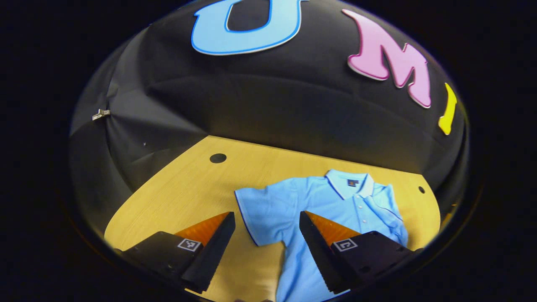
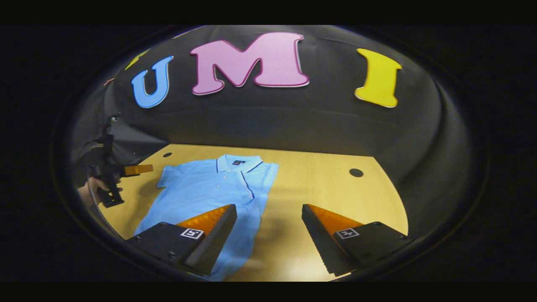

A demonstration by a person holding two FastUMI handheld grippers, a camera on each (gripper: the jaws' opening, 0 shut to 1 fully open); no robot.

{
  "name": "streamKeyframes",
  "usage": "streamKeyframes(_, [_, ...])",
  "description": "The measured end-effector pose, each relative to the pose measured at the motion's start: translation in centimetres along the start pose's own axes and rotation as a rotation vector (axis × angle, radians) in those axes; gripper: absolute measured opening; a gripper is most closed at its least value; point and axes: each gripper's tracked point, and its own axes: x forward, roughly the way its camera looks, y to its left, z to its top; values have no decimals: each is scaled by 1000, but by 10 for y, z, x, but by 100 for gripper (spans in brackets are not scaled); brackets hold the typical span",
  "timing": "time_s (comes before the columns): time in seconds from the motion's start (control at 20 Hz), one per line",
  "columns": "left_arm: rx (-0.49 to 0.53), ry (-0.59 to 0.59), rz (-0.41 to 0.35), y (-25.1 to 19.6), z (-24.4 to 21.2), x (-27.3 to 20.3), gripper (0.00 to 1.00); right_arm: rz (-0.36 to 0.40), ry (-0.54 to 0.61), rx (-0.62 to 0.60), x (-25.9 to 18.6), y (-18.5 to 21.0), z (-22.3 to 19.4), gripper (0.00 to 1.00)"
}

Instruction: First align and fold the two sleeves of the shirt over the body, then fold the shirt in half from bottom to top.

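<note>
Tabletop [image 1: 188, 188] of pale wood carried a light blue polo shirt [image 1: 293, 205], laid flat with its collar [image 1: 350, 184] toward the black cloth wall. Two round dark holes sat in the wood: in the left gripper view one lay near the far left corner [image 1: 217, 158] and another, smaller, at the far right edge [image 1: 421, 189]. A small pale clip [image 1: 100, 113] was pinned to the cloth wall on the left.

In the left gripper view one sleeve [image 1: 256, 209] spread out flat to the side, while the opposite sleeve [image 1: 390, 209] lay folded in over the body. In the right gripper view the shirt [image 2: 201, 193] sat left of centre, its near side edge running straight.

The left gripper [image 1: 267, 228] hung above the shirt with its jaws wide apart, holding nothing; the spread sleeve showed between them. The right gripper [image 2: 269, 220] likewise had its jaws wide apart and empty, one finger above the shirt's lower body and the other above bare wood. Whether either touched the cloth could not be told.

Far left in the right gripper view, a hand [image 2: 90, 188] held the left gripper [image 2: 113, 176] beside the shirt's far sleeve
</note>
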Motion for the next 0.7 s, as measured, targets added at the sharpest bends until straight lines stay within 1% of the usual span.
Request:
streamKeyframes(0.15, [6, 18, 11, 14, 3, 46, 98, -26, -12, 1, -43, -19, -7, 97])
streamKeyframes(0.25, [5, 31, 30, 25, 6, 77, 98, -32, -9, 7, -66, -22, -12, 97])
streamKeyframes(0.35, [1, 40, 25, 29, 6, 99, 98, -58, -70, 37, -80, -24, 1, 97])
streamKeyframes(0.45, [-31, 76, 19, 30, -2, 114, 98, -73, -98, 38, -86, -26, 6, 97])
streamKeyframes(0.55, [-40, 118, 15, 28, -14, 126, 99, -84, -75, 21, -83, -26, -2, 97])
streamKeyframes(0.65, [36, 121, 43, 31, -18, 133, 100, -99, -69, 62, -80, -29, -3, 97])
streamKeyframes(0.7, [62, 123, 39, 27, -17, 133, 100, -115, -87, 103, -80, -33, -1, 98])
